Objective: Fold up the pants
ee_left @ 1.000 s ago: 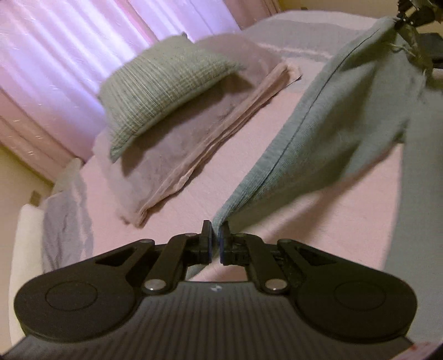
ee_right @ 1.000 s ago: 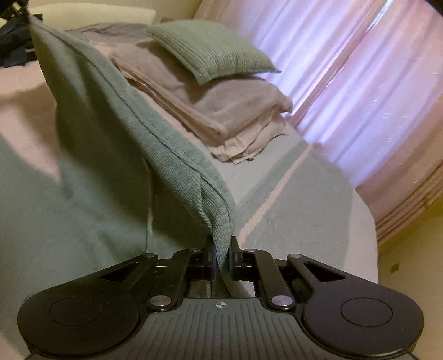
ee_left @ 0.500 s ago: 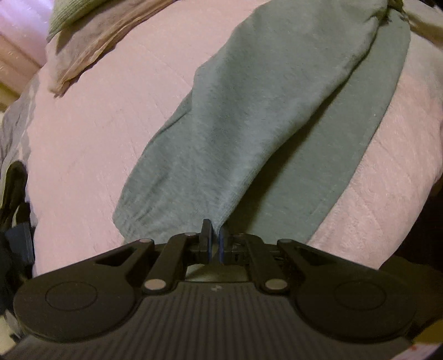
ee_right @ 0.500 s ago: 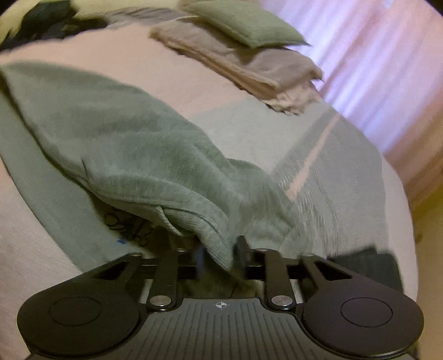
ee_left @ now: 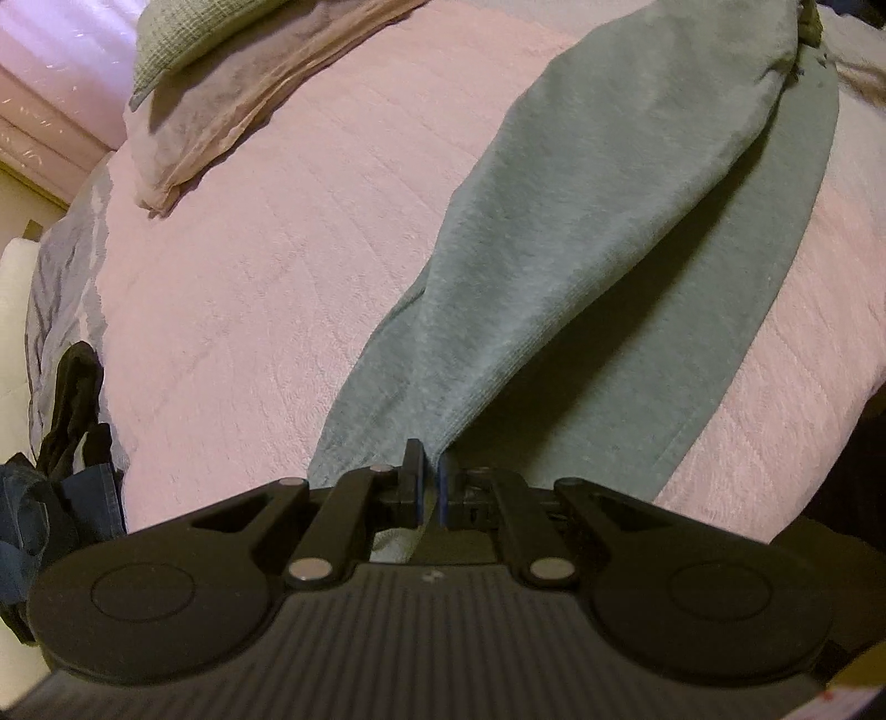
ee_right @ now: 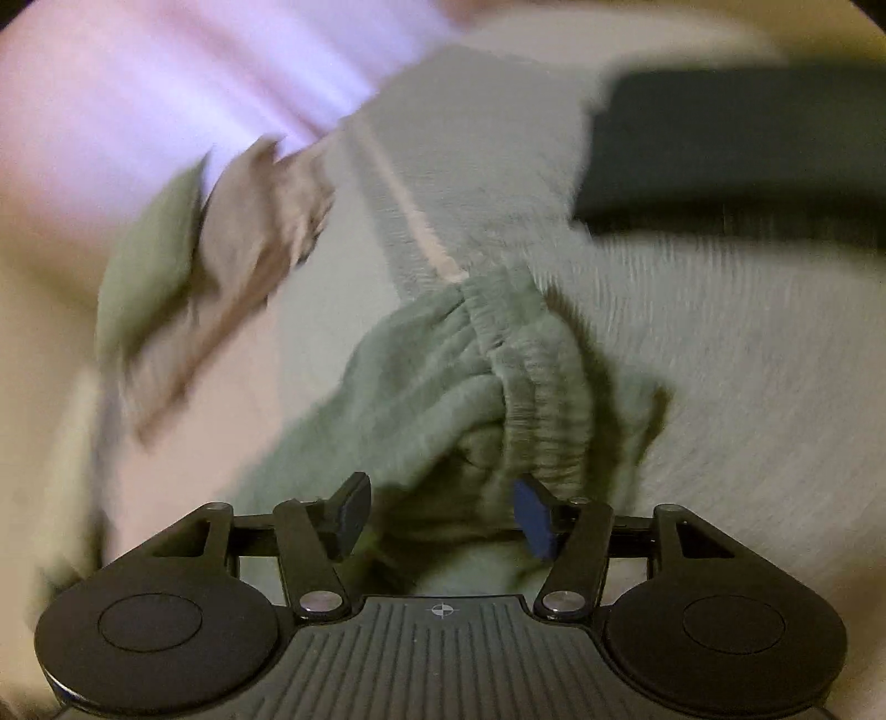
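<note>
Grey-green sweatpants (ee_left: 581,232) lie on the pink bedspread (ee_left: 249,310), one leg folded over the other. My left gripper (ee_left: 429,471) is shut on the hem of the upper leg at the near end. In the blurred right wrist view, the bunched elastic waistband (ee_right: 526,376) of the pants (ee_right: 432,399) rests on the bed just beyond my right gripper (ee_right: 440,507), which stands open with nothing held between its fingers.
A green cushion (ee_left: 194,39) sits on folded beige blankets (ee_left: 232,111) at the far left of the bed. Dark clothes (ee_left: 61,443) hang off the bed's left edge. A dark flat object (ee_right: 736,149) lies at the upper right in the right wrist view.
The pants came down from the air onto the bed. My right gripper opened and let go of the waistband, and its view swung sharply. The left gripper stays shut on the hem.
</note>
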Motion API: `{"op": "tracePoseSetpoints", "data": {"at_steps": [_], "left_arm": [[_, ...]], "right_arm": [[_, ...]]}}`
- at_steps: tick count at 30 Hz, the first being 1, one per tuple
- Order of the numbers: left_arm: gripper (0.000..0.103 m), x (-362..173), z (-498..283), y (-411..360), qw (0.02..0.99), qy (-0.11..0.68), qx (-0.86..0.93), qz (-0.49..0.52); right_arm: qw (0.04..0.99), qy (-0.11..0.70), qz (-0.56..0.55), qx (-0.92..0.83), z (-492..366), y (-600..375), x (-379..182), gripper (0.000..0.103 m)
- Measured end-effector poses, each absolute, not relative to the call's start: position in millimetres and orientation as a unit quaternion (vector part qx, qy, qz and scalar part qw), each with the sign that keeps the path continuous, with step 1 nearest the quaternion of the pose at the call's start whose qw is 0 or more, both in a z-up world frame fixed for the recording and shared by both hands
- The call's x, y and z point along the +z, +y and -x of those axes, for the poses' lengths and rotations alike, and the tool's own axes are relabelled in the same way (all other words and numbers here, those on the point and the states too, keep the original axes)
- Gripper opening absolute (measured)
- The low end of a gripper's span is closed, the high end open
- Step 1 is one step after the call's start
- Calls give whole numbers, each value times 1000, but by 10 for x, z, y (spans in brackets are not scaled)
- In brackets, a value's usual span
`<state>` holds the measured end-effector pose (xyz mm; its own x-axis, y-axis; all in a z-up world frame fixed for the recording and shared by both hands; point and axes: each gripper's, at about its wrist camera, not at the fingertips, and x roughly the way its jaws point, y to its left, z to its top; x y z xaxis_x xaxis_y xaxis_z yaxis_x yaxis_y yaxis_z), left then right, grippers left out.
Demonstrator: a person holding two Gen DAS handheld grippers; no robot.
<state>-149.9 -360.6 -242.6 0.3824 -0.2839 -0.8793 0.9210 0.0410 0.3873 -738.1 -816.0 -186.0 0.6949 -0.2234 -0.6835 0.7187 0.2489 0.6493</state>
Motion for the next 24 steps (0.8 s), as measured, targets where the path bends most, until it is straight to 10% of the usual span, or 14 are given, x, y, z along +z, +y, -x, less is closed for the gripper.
{"op": "tracePoseSetpoints", "data": {"at_steps": [12,15,24], "left_arm": [[3,-2279,1428,-3438,637,313,-480,-515],[3,-2299,1415,-3388,633,319,-486,-512],[3,-2166,1239,-3431,652,323,-492,-478]], "right_arm": [[613,251,-659,-356,7093,-8596,-1840,66],[599,305,-646,-363,6981,-8580,-1925,13],[724,306,-533,-311,6333,-8963,-800,8]]}}
